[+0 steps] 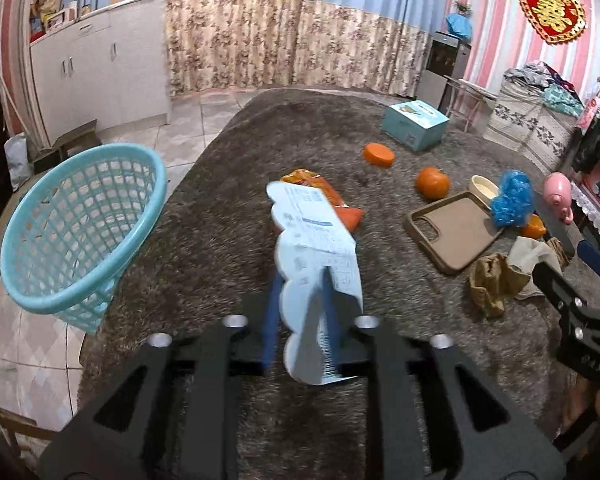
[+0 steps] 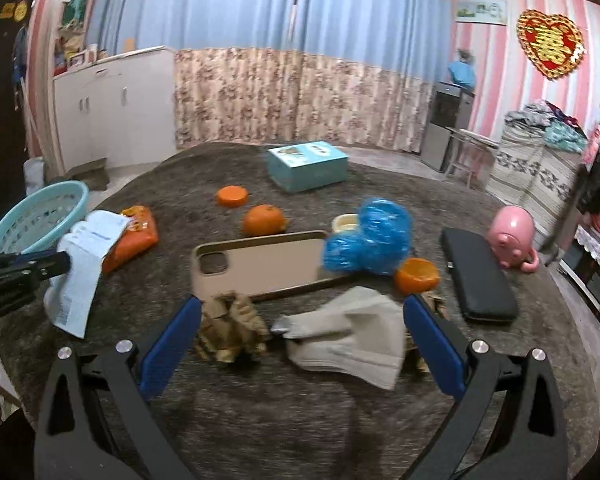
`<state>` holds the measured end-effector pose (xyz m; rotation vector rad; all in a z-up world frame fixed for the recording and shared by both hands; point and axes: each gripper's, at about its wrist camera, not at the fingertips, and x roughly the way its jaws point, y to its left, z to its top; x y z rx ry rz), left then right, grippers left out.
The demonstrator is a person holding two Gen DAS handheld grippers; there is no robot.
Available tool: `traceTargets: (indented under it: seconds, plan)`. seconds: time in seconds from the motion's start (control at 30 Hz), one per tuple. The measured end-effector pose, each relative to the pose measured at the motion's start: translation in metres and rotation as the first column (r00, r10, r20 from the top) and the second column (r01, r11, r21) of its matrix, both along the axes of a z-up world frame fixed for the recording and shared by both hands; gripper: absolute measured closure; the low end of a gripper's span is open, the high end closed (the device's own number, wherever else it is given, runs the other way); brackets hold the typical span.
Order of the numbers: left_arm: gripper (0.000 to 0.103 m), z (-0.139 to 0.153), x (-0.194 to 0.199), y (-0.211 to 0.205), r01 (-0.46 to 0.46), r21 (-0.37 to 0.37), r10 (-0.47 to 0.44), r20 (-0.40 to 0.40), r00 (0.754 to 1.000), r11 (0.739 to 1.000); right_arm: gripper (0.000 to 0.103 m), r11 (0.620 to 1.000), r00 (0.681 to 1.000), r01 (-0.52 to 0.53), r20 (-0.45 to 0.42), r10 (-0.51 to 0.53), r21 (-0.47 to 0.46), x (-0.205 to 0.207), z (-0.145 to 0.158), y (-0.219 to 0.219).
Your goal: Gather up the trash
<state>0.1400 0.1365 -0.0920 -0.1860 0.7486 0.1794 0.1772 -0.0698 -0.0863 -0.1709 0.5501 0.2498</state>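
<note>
**Two grippers over a littered table, one holding a paper slip**

Two wrist views cover one scene. From the left wrist, the left gripper (image 1: pixel 300 280) has its blue fingers (image 1: pixel 271 320) drawn close together, pinching a pale blue printed paper slip (image 1: pixel 314 264) that stands up above the shaggy brown table cover (image 1: pixel 220 240). Its print is too blurred to read. At the left edge, a turquoise mesh basket (image 1: pixel 80 232) sits tilted, apart from the slip. Beyond the slip lies an orange snack packet (image 1: pixel 328 200); further back are an orange lid (image 1: pixel 379 155), a whole orange (image 1: pixel 432 182) and a teal box (image 1: pixel 415 124) whose label cannot be read. To the right lie a tan phone case (image 1: pixel 454 232), a blue plastic bag (image 1: pixel 512 200), crumpled brown paper (image 1: pixel 490 280) and a pink piggy bank (image 1: pixel 558 192). The right gripper (image 1: pixel 580 300) enters at the right edge.

From the right wrist, the right gripper (image 2: pixel 302 320) stands wide open with nothing held, its blue pads (image 2: pixel 172 344) spread either side of the crumpled brown paper (image 2: pixel 230 332) and a grey-white tissue (image 2: pixel 352 336). Just behind lie the phone case (image 2: pixel 260 264), the blue bag (image 2: pixel 366 240) and half an orange peel (image 2: pixel 416 276). A black case (image 2: pixel 478 276) lies to the right beside the piggy bank (image 2: pixel 512 236). At the left the left gripper (image 2: pixel 20 272) holds the slip (image 2: pixel 84 264), with the basket (image 2: pixel 40 216) behind it. On the striped wall hangs a red and gold heart ornament (image 2: pixel 550 44).
</note>
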Motion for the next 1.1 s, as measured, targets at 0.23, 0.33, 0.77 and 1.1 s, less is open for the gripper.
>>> traceTargets:
  seconds: [0.23, 0.33, 0.77, 1.1]
  plan:
    - [0.033, -0.008, 0.001, 0.005, -0.033, 0.006, 0.033, -0.012, 0.999, 0.999, 0.012, 0.996, 0.995, -0.086, -0.043, 0.085, -0.030, 0.002, -0.009, 0.024]
    - [0.024, -0.010, 0.001, 0.006, -0.038, 0.007, 0.038, -0.012, 0.999, 0.999, 0.024, 0.993, 0.991, -0.108, -0.086, 0.104, -0.043, 0.009, -0.017, 0.032]
    - [0.021, -0.026, 0.020, 0.000, -0.044, -0.004, 0.043, -0.093, 0.995, 0.999, 0.062, 0.991, 0.976, -0.122, -0.173, 0.131, 0.059, 0.021, -0.031, 0.019]
    - [0.048, -0.022, 0.015, 0.006, -0.056, -0.035, 0.053, -0.075, 0.996, 0.998, 0.062, 0.989, 0.974, -0.124, -0.181, 0.136, 0.078, 0.025, -0.033, 0.017]
